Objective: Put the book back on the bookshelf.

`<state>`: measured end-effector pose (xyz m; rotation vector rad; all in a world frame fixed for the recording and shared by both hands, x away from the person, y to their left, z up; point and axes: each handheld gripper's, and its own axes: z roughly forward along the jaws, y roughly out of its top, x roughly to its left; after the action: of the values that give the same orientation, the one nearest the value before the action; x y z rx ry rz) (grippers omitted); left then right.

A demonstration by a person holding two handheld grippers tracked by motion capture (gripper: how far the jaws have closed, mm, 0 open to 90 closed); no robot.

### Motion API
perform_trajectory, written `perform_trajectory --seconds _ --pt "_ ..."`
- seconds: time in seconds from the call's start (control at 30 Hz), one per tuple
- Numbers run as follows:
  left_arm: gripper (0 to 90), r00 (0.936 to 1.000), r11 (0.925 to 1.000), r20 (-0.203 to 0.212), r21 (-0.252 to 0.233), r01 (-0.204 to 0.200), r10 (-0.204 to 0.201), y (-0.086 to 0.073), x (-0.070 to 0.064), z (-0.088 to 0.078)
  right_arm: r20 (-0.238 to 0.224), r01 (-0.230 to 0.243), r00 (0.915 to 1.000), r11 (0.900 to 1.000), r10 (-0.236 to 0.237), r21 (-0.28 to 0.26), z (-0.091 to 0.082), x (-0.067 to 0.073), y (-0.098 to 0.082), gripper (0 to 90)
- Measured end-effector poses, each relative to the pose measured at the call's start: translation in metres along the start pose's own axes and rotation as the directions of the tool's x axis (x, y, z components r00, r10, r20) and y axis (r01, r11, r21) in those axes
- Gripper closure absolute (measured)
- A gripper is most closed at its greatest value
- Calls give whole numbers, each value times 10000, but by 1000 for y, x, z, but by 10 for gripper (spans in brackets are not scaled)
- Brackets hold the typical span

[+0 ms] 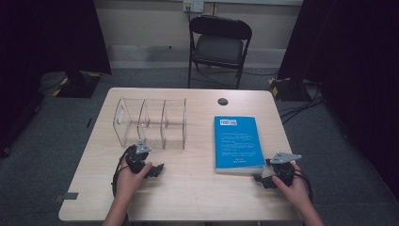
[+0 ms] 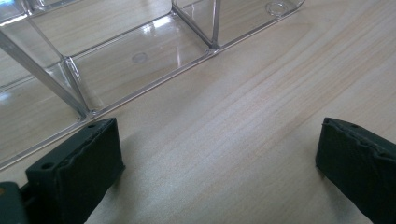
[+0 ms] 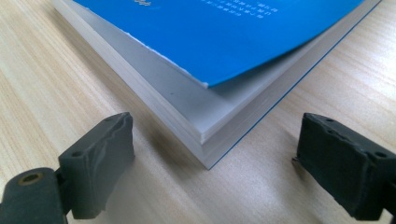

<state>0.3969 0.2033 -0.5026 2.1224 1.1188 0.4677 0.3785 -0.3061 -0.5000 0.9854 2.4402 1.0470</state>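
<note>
Both grippers gape released: left gripper (image 2: 219, 154) by clear acrylic rack (image 2: 140, 56), right gripper (image 3: 215, 163) at glossy blue paperback (image 3: 224, 32).

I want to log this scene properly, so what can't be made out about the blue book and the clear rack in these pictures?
- Blue book: cover print too small in the high view; cut off by the top edge in the right gripper view.
- Book's underside: hidden against the table.
- Clear rack: dividers' upper parts cut off by the top edge in the left gripper view.
</note>
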Motion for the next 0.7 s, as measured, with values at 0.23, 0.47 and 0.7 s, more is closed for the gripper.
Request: perform_trajectory --seconds 0.23,0.47,0.7 --pt "7 9957 9984 824 339 -446 417 8 -17 1 -88 20 10000 10000 -20 13 1 0 1 95" --pt "172 9879 9986 1505 316 -426 374 16 -33 -2 -5 -95 10000 9999 95 -105 2 1 4 206" --pt "163 9734 9972 2237 446 -604 489 28 -58 -1 -50 -98 9999 9999 98 -35 1 3 7 274"
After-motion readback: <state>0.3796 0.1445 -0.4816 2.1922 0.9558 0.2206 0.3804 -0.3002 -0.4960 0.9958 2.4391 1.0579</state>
